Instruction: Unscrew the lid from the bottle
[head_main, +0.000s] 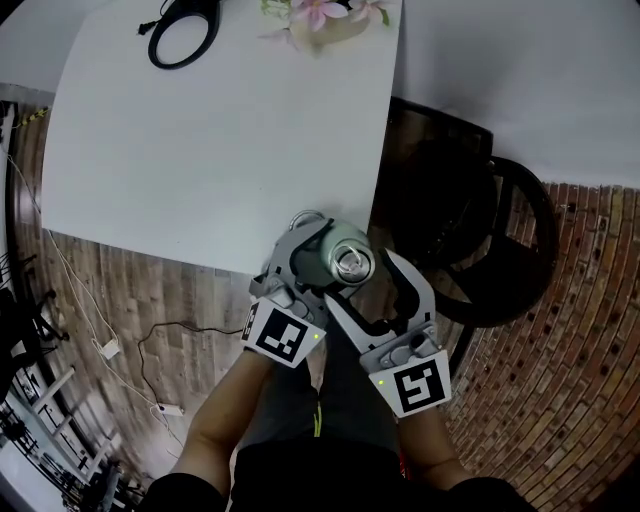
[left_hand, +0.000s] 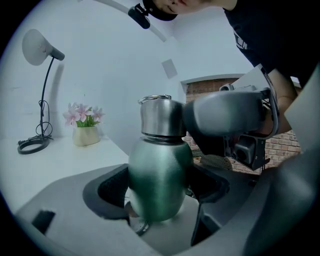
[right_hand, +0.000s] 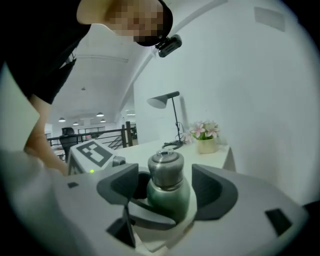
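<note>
A green metal bottle (left_hand: 160, 180) with a steel screw lid (left_hand: 160, 117) is held upright in the air off the table's near edge. My left gripper (left_hand: 159, 192) is shut on its round body, dark pads pressed on both sides. In the head view the lid (head_main: 352, 263) faces up between the two grippers. My right gripper (right_hand: 167, 185) stands open around the lid (right_hand: 165, 167), with a gap between each pad and the steel. The left gripper (head_main: 315, 250) sits left of the right gripper (head_main: 358, 277).
A white table (head_main: 220, 130) lies ahead, with a black lamp base (head_main: 183, 35) and a vase of pink flowers (head_main: 325, 20) at its far end. A black chair (head_main: 470, 240) stands to the right. Cables (head_main: 110, 345) run over the wooden floor on the left.
</note>
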